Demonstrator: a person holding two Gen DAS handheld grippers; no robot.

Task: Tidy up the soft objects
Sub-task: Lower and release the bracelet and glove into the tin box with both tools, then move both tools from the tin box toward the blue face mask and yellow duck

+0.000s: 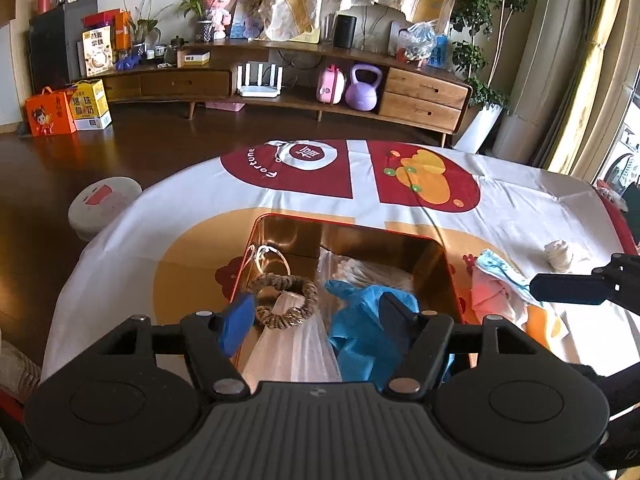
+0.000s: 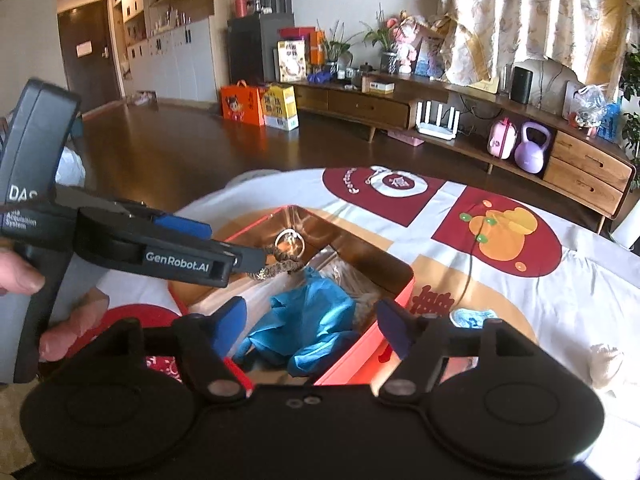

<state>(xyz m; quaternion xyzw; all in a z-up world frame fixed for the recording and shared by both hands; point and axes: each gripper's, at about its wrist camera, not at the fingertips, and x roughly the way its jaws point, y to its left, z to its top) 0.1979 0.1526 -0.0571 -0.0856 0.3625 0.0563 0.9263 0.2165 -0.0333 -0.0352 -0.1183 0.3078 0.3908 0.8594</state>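
You are working in a living room, at a table under a white cloth (image 1: pixel 192 216) printed with red and orange shapes, with a long wooden media console (image 1: pixel 280 80) behind it. Take the open box (image 1: pixel 448 276) with its shiny gold lining as your landmark.

Inside the box lie one blue glove (image 1: pixel 360 320), one braided scrunchie (image 1: pixel 286 300) at its left end, one clear bag of cotton swabs (image 1: pixel 360 270) toward the far wall, and one pale plastic bag (image 1: pixel 292 344) under the scrunchie. To the right of the box, on the cloth, sit one face mask (image 1: pixel 496 268) over a pink cloth (image 1: pixel 490 296), and further right one whitish knotted bundle (image 1: pixel 558 254).

Your left gripper (image 1: pixel 318 318) hangs over the near edge of the box with its fingers spread wide and nothing between them. Your right gripper (image 2: pixel 310 326) is likewise spread and empty, over the near right corner of the box, with the mask just beyond its right finger.

Three items outside the box probably remain to be put away. The risk is collision: both tools crowd the same box, and swinging either sideways could knock the other. Reaching for the mask, you could snag the pink cloth beneath and drag both, or pinch the tablecloth and tug the box.
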